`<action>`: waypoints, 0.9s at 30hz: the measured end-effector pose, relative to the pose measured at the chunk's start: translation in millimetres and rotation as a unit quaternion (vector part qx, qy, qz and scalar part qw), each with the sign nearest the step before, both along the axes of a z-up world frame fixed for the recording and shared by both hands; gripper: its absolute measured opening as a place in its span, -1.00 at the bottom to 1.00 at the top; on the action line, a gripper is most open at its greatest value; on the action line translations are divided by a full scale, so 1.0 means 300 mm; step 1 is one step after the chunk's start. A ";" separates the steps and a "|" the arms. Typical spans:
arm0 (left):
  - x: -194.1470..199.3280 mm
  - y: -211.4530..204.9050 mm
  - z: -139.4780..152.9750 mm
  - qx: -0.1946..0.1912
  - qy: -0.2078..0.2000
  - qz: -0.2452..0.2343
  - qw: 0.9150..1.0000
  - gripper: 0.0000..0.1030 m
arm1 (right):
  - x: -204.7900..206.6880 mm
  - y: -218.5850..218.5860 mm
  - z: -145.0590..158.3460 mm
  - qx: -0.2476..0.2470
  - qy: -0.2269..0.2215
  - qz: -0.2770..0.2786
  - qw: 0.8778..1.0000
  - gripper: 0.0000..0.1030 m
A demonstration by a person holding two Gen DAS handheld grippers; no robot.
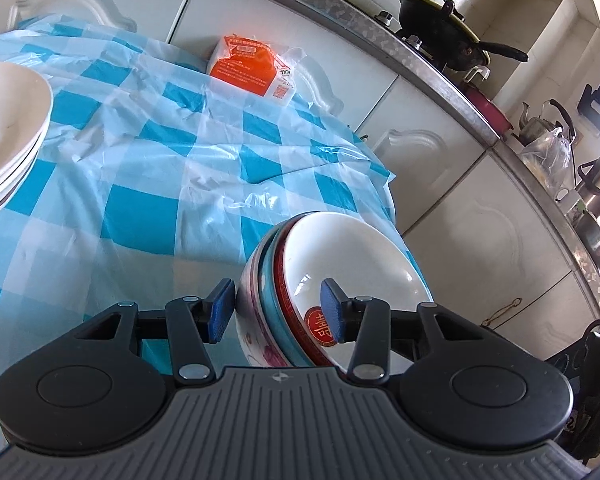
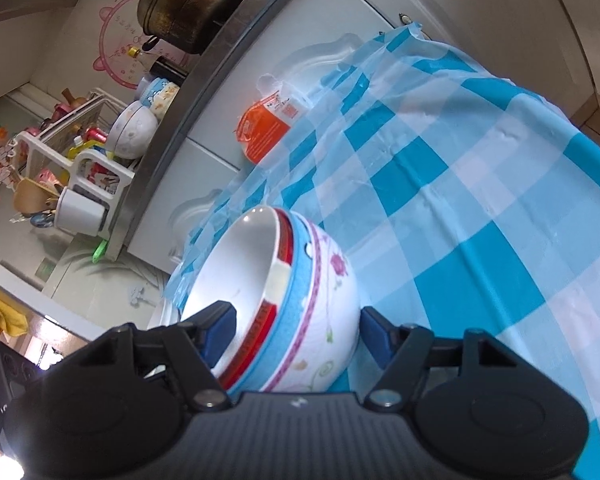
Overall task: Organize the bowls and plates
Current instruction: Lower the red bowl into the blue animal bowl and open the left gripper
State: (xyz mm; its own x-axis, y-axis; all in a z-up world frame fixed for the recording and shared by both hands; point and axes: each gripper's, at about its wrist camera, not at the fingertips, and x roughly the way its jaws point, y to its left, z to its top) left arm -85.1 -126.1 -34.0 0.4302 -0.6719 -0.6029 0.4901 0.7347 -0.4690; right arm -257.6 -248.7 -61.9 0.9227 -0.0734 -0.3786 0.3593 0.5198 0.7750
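Note:
Three nested bowls (image 1: pixel 340 256) are tipped on their side over the blue-checked tablecloth (image 1: pixel 140 208): a white inner bowl with a red band, a blue one, and a pink-flowered outer one. My left gripper (image 1: pixel 278 310) straddles their wall, one pad inside the inner bowl and one against the flowered outside, shut on the stack. The right wrist view shows the same bowls (image 2: pixel 300 280) with my right gripper (image 2: pixel 296 334) shut on them, one pad inside and one outside. Neither view shows the other gripper. A stack of white plates (image 1: pixel 8 128) sits on the cloth at the far left.
An orange packet (image 1: pixel 248 64) (image 2: pixel 260 132) lies at the table's far edge against white cabinet doors (image 1: pixel 460 216). The steel counter (image 1: pixel 440 76) above carries a black wok (image 1: pixel 448 28), kettles and a pot (image 2: pixel 192 0). A dish rack (image 2: pixel 88 148) holds bowls and cups.

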 end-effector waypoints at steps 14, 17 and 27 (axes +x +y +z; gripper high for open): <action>0.160 -0.131 -0.002 0.002 -0.014 0.005 1.000 0.01 | 0.156 -0.163 0.008 -0.011 -0.003 -0.025 1.000 0.34; 0.203 -0.159 -0.005 0.004 -0.017 0.007 1.000 0.01 | 0.199 -0.199 0.012 -0.015 -0.004 -0.028 0.999 0.34; 0.267 -0.197 -0.012 0.007 -0.020 0.006 1.000 0.01 | 0.256 -0.256 0.006 -0.027 -0.016 -0.021 0.999 0.34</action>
